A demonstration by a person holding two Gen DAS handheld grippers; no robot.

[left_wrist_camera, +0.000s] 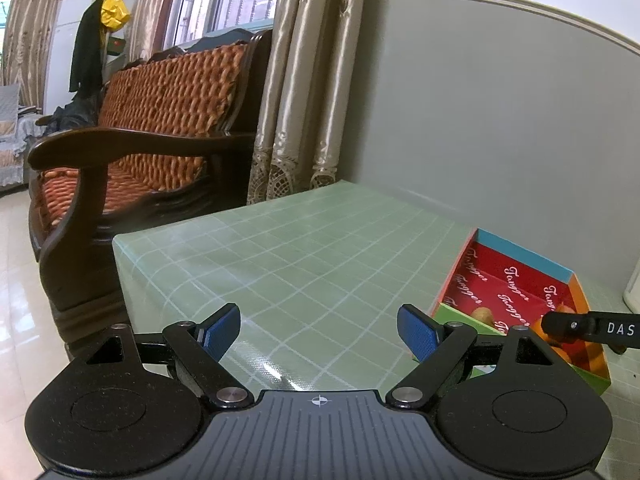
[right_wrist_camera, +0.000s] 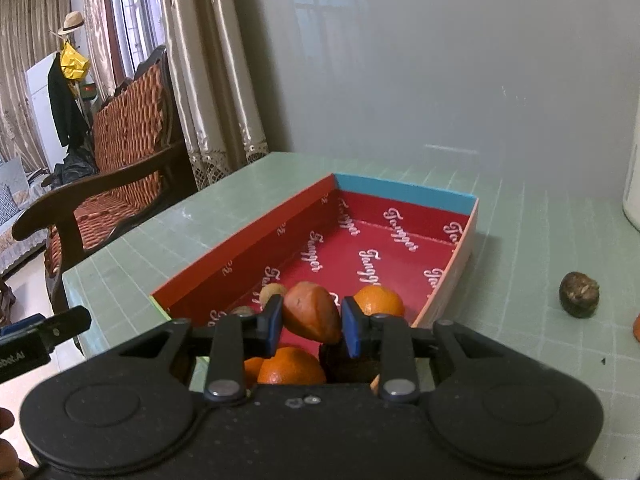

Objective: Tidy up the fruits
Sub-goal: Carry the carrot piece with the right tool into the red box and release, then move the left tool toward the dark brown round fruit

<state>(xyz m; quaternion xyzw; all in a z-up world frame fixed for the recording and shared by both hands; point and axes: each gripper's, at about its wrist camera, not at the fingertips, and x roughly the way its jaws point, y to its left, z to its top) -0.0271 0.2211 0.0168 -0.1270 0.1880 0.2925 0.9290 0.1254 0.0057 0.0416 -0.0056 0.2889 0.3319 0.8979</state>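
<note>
The orange-brown fruit (right_wrist_camera: 312, 317) sat pinched between the two blue pads of my right gripper (right_wrist_camera: 312, 322), held above the near end of the red box (right_wrist_camera: 256, 240), so I judged I was partway through a drop-off and not done with it. The pads were narrow around the fruit and pressed on both its sides; nothing had been let go yet.

Below and around it, the box already held several pieces: an orange (right_wrist_camera: 379, 300) just to the right of the held fruit, another orange (right_wrist_camera: 291, 368) under the gripper, a small tan round fruit (right_wrist_camera: 273, 292) toward the left wall, and a dark one (right_wrist_camera: 348, 364) low down, partly hidden by the gripper. The far half of the box was bare red floor.

What was left, as far as I could see: a dark brown round fruit (right_wrist_camera: 579, 294) still lay on the green tablecloth (right_wrist_camera: 520, 240), well apart from the box on its right, and a sliver of something orange showed at the right edge of the view. I could not tell what that was.

My right gripper pointed forward and downward over the box's near end. My left gripper (left_wrist_camera: 319, 334) hung over the bare tablecloth to the left of the box, tilted gently down, its pads spread wide with nothing between them.
</note>
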